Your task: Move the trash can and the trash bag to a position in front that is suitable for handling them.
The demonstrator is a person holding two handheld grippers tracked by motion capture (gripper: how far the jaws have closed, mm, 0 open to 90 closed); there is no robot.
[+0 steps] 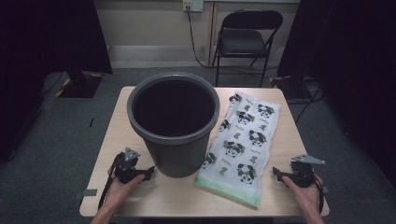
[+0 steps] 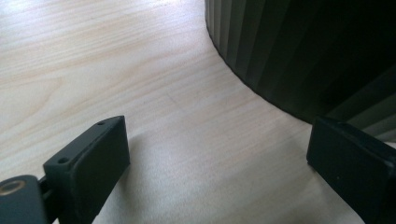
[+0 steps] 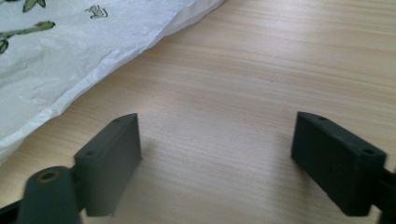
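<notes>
Judging by the layout, the work of lining the bin had not begun. The counter (image 1: 112,196) carried a grey bin (image 1: 175,126) standing upright at its middle, dark inside with nothing visible in it. Just right of it, the folded panda-print bag (image 1: 240,144) lay flat, its edge near the bin's base. The left tongs (image 1: 147,173) rested close beside the bin, jaws wide apart and holding nothing. The right tongs (image 1: 279,173), near the bag's right edge, gaped equally wide, also holding nothing.
</notes>
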